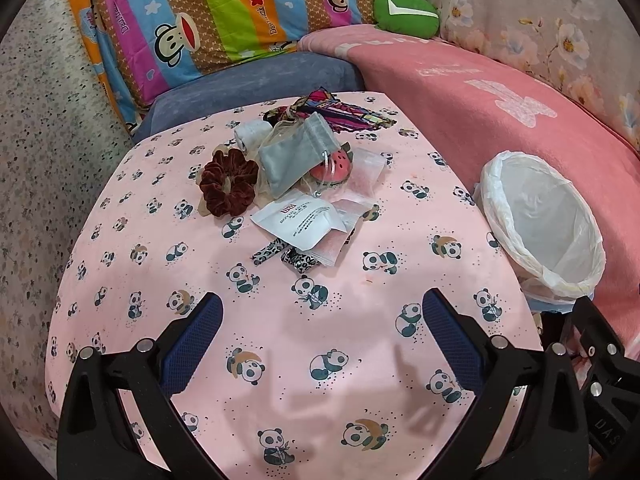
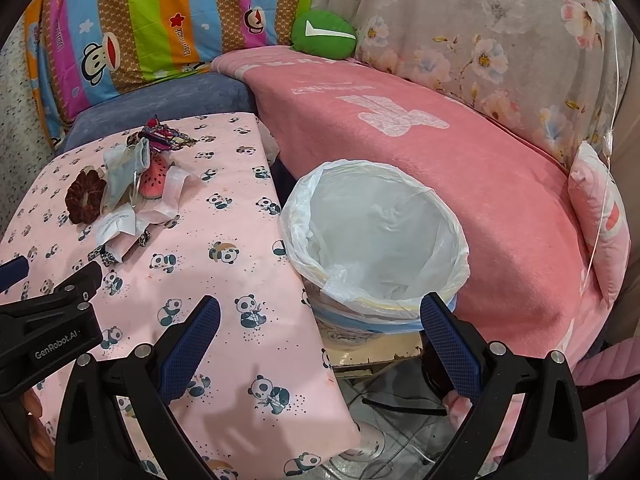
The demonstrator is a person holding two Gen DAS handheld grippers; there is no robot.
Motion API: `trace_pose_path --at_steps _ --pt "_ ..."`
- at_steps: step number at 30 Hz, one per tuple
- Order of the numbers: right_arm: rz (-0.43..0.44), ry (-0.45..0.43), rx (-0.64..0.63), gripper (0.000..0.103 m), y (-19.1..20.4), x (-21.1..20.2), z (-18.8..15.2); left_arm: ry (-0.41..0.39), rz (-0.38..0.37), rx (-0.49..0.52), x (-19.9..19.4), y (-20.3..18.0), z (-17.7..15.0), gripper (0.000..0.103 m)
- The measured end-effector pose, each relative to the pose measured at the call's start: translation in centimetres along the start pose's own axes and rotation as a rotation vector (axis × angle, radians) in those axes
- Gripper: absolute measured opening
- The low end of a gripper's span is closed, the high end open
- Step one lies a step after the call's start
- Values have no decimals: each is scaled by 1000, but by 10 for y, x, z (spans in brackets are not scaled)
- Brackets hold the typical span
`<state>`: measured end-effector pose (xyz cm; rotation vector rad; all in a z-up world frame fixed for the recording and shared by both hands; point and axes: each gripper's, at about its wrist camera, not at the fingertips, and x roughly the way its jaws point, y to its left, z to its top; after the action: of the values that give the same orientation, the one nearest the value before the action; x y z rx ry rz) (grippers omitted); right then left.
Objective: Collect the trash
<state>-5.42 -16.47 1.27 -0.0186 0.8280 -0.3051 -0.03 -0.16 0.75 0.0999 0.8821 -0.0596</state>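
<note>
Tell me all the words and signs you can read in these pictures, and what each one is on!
"GenRobot.AI": on the left tongs' black body.
"Captain": on the striped monkey quilt, above a monkey face.
White tick sign: on the green cushion.
Red logo and small black print: on the white packet, upside down and too small to read.
White letters: on the pink blanket, too faint to read.

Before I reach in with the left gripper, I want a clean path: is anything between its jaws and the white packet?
Nothing visible: only bare tablecloth lies between the open left gripper and the white packet.
</note>
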Motion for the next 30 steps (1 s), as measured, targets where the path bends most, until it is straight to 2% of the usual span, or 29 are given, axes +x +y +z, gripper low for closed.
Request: trace_pose_path --at_steps 30 --pt "-27 -10 -1 96 -1 -3 -1 -17 6 8 -2 -1 -5 95"
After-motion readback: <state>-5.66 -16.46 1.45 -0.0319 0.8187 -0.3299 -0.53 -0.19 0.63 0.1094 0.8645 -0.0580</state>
